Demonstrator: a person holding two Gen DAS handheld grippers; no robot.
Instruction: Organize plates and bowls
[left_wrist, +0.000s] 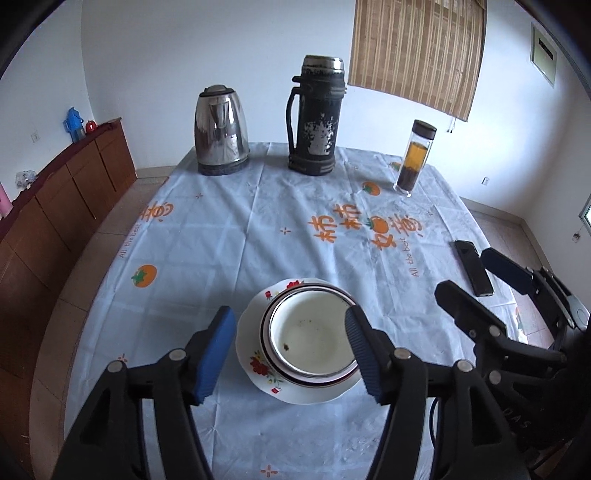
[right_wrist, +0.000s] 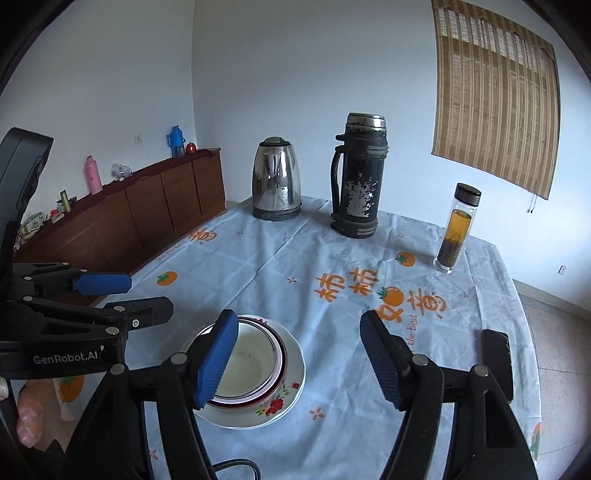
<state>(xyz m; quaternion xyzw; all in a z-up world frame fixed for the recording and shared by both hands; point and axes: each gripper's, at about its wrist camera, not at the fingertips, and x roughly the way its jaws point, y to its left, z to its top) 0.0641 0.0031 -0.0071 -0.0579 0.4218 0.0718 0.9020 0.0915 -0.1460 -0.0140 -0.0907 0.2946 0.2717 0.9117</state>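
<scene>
A stack of dishes sits on the near part of the table: a white bowl (left_wrist: 310, 338) nested in a dark-rimmed plate, on a wider white plate with red flowers (left_wrist: 258, 363). The stack also shows in the right wrist view, bowl (right_wrist: 249, 360) over flowered plate (right_wrist: 280, 402). My left gripper (left_wrist: 291, 350) is open and empty, held above the stack with a finger on each side. My right gripper (right_wrist: 301, 360) is open and empty, just right of the stack; it also appears in the left wrist view (left_wrist: 476, 280).
At the table's far end stand a steel kettle (left_wrist: 221, 131), a worn dark thermos (left_wrist: 316, 116) and a glass tea bottle (left_wrist: 413, 157). A black remote (left_wrist: 474, 267) lies at the right edge. A wooden sideboard (left_wrist: 55, 199) runs along the left wall.
</scene>
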